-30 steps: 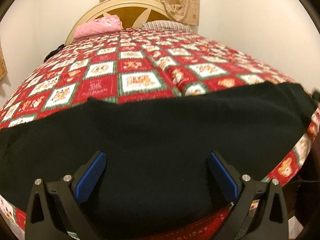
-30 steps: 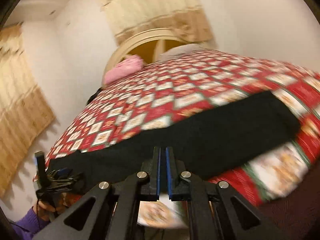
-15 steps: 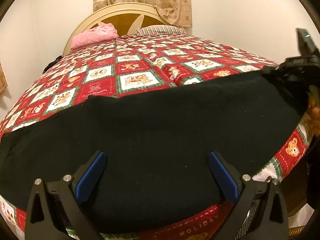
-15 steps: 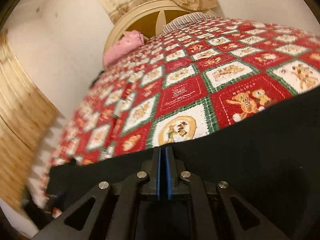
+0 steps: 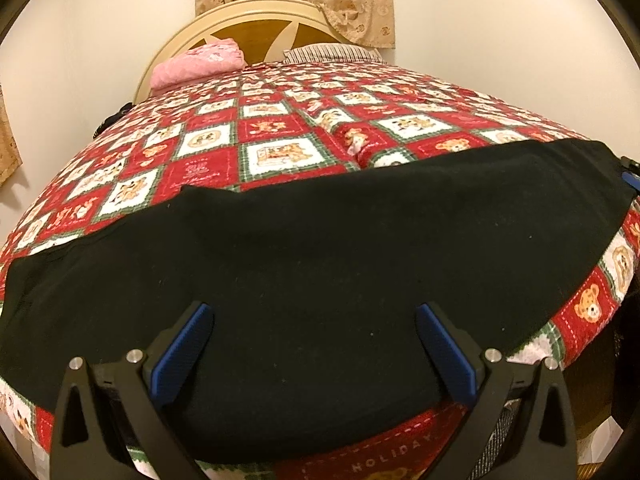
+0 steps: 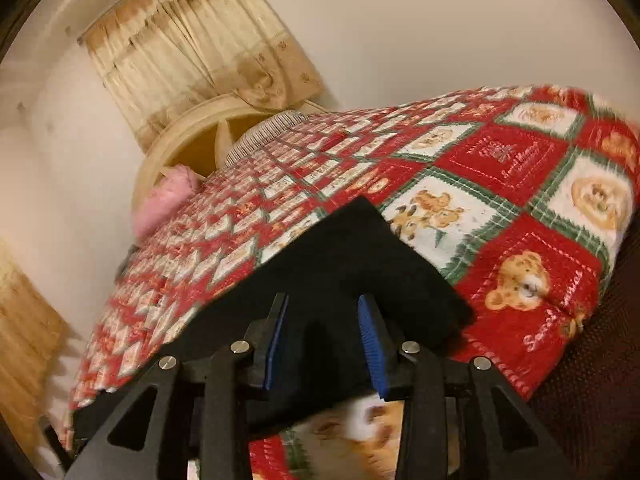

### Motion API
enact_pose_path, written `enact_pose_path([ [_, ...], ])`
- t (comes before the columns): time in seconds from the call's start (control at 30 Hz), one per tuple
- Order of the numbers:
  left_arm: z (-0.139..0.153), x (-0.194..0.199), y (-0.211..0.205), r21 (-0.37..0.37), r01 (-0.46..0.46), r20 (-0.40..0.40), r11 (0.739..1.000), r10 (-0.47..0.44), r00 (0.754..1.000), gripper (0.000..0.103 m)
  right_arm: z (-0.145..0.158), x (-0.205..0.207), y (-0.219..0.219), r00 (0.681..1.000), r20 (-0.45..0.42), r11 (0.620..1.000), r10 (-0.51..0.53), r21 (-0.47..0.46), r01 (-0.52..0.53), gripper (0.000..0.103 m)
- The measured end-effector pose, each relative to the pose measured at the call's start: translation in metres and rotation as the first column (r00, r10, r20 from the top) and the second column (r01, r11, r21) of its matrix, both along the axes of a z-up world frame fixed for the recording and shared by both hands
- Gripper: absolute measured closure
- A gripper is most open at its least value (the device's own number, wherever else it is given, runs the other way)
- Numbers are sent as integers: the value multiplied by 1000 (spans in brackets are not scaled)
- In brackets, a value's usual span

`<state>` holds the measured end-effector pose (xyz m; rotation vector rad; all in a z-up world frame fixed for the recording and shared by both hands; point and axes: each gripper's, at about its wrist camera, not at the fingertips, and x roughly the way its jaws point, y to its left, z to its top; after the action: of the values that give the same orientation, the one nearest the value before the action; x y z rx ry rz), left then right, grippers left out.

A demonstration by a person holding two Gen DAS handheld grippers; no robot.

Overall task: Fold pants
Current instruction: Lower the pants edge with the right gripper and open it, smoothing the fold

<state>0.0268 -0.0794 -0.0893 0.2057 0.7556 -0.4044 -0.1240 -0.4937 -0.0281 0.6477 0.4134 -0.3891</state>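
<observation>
The black pants (image 5: pixel 320 248) lie flat across the near end of the bed, folded lengthwise into a long band. My left gripper (image 5: pixel 314 316) is open and empty, its blue pads spread wide just above the near edge of the pants. In the right wrist view the pants (image 6: pixel 352 264) end in a squared corner on the quilt. My right gripper (image 6: pixel 325 320) is open, its jaws a moderate gap apart over that end of the pants, holding nothing. A bit of the right gripper shows at the far right of the left wrist view (image 5: pixel 631 178).
The bed is covered by a red, white and green teddy-bear quilt (image 5: pixel 280 140). A pink pillow (image 5: pixel 198 62) and a striped pillow (image 5: pixel 332 53) lie by the wooden headboard (image 5: pixel 256 36). Curtains hang behind. The bed's edge drops off at the right (image 6: pixel 600 300).
My right gripper was shut and has opened; it swung from the middle of the pants to their right end. My left gripper stayed open over the near edge.
</observation>
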Motion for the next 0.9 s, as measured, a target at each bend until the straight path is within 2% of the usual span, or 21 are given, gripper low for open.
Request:
enact_pose_path([
  [0.07, 0, 0, 0, 0, -5, -2, 1000, 5, 1000, 0, 4, -9, -4, 999, 2, 999, -37, -19, 37, 66],
  [0.13, 0, 0, 0, -1, -8, -1, 1000, 8, 1000, 0, 18, -22, -6, 994, 41, 993, -97, -66, 99, 65],
  [0.2, -1, -1, 0, -2, -11, 1, 1000, 11, 1000, 0, 26, -33, -8, 988, 52, 984, -148, -90, 152, 49],
  [0.23, -1, -1, 0, -2, -11, 2, 1000, 11, 1000, 0, 28, -39, -8, 981, 48, 976, -188, -105, 192, 35],
  [0.27, -1, -1, 0, -3, -12, 2, 1000, 12, 1000, 0, 29, -43, -7, 977, 48, 970, -208, -115, 212, 29],
  [0.33, -1, -1, 0, -4, -11, 2, 1000, 11, 1000, 0, 25, -50, -7, 974, 43, 967, -220, -124, 224, 29],
  [0.47, 0, -1, 0, -7, -11, 3, 1000, 11, 1000, 0, 8, -30, -4, 980, -82, 977, -181, -125, 170, 29],
  [0.6, -1, -1, 1, -11, -10, 6, 1000, 10, 1000, 0, 3, -11, 18, 963, -176, 950, -205, -274, 152, 29],
  [0.63, 0, -1, 1, -11, -10, 6, 1000, 11, 1000, 0, 3, -10, 22, 962, -188, 947, -197, -292, 137, 32],
  [0.67, 0, -1, 1, -11, -11, 6, 1000, 11, 1000, 0, 2, -7, 26, 963, -196, 945, -187, -304, 121, 46],
  [0.77, 0, -1, 1, -12, -10, 5, 1000, 10, 1000, 0, 0, -6, 25, 957, -206, 942, -203, -306, 134, 67],
  [0.9, 4, -1, 4, -17, -4, -10, 1000, 4, 1000, 0, 0, -14, 16, 961, -177, 952, -213, -261, 163, 88],
])
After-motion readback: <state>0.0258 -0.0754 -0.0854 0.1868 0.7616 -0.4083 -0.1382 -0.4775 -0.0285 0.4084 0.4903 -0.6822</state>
